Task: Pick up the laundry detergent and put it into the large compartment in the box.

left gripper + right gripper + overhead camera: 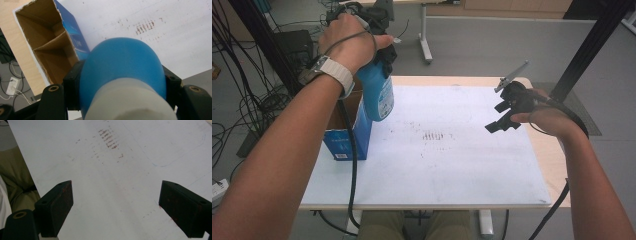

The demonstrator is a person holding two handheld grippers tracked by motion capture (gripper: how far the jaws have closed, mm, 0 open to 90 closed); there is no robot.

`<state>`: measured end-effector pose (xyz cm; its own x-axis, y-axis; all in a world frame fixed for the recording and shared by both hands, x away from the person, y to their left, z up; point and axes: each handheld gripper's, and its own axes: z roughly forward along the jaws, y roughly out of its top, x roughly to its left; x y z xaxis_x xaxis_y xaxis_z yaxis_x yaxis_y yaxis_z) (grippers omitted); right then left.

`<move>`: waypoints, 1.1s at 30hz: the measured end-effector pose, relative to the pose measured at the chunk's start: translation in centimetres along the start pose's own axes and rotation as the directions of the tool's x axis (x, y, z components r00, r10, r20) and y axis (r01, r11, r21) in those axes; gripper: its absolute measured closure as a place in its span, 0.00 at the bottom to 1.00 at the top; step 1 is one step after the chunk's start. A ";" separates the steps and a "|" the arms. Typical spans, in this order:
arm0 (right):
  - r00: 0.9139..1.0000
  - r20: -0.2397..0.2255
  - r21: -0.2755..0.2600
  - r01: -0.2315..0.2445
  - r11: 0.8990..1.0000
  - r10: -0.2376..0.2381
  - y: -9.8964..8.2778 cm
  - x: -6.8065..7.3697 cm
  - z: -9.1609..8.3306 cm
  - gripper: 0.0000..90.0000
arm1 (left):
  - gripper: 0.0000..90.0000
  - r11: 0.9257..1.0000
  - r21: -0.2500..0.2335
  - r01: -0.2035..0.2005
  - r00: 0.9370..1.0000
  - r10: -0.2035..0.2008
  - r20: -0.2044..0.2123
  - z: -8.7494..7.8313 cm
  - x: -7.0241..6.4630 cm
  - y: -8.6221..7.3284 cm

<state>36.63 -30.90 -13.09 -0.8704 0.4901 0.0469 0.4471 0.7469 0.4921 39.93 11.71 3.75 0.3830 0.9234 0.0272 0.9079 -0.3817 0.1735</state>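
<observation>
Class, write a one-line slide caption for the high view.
Left gripper holds a blue bottle above an open box; right gripper hovers open.

One blue bottle (379, 95), one open cardboard box (346, 131), two grippers, left (384, 52) and right (503, 121)

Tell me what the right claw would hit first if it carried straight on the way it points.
Probably the white sheet: the right claw, jaws open and empty, aims down at its bare surface.

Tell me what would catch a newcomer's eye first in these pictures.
The blue bottle stands out, clamped in the left tongs and hanging above the open cardboard box at the table's left edge. The right tongs hover open over the white sheet, near its reddish-brown smudges.
</observation>
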 end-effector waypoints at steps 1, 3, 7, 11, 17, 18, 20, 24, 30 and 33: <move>1.000 -0.002 0.000 0.002 1.000 -0.002 0.0 0.0 0.0 0.14 | 0.41 1.000 0.003 0.003 1.000 -0.003 0.002 -0.1 0.1 0.0; 1.000 -0.002 0.000 0.000 1.000 0.000 0.0 0.0 0.0 0.14 | 0.41 1.000 0.005 0.015 1.000 -0.015 -0.001 -0.4 0.2 0.0; 1.000 -0.002 -0.005 0.002 1.000 -0.002 -0.1 -0.1 -0.1 0.14 | 0.41 0.999 0.002 0.033 0.999 -0.033 -0.001 -0.6 0.5 -0.2; 1.000 -0.005 -0.005 0.007 1.000 -0.007 0.0 -0.1 -0.1 0.14 | 0.41 0.999 0.003 0.046 0.999 -0.046 0.001 -0.7 0.9 -0.4; 1.000 -0.010 -0.005 0.014 1.000 -0.014 0.4 -0.3 0.1 0.14 | 0.41 0.997 0.006 0.073 0.997 -0.073 0.002 -1.2 1.8 -0.6; 1.000 -0.010 -0.006 0.016 1.000 -0.016 0.4 -0.3 0.1 0.14 | 0.41 0.997 0.005 0.076 0.997 -0.076 -0.003 -1.3 1.8 -0.7; 1.000 -0.012 -0.010 0.019 1.000 -0.019 0.5 -0.3 0.1 0.14 | 0.41 0.997 0.007 0.081 0.997 -0.081 -0.008 -1.5 2.0 -0.7; 1.000 -0.016 -0.009 0.024 1.000 -0.025 0.6 -0.4 0.3 0.13 | 0.41 0.994 -0.004 0.106 0.994 -0.106 -0.010 -1.8 2.6 -1.1; 0.999 -0.018 -0.008 0.029 1.000 -0.029 0.7 -0.5 0.4 0.14 | 0.41 0.991 -0.006 0.133 0.991 -0.133 -0.022 -2.1 3.2 -1.5; 0.999 -0.018 -0.010 0.031 0.999 -0.031 0.6 -0.6 0.4 0.14 | 0.41 0.990 -0.006 0.141 0.990 -0.141 -0.017 -2.1 3.5 -1.7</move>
<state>37.50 -30.54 -13.13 -0.8873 0.4588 0.0473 0.4182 0.7569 0.5022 39.39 15.69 5.58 0.2484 0.9685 0.0191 0.9516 -0.2477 0.1818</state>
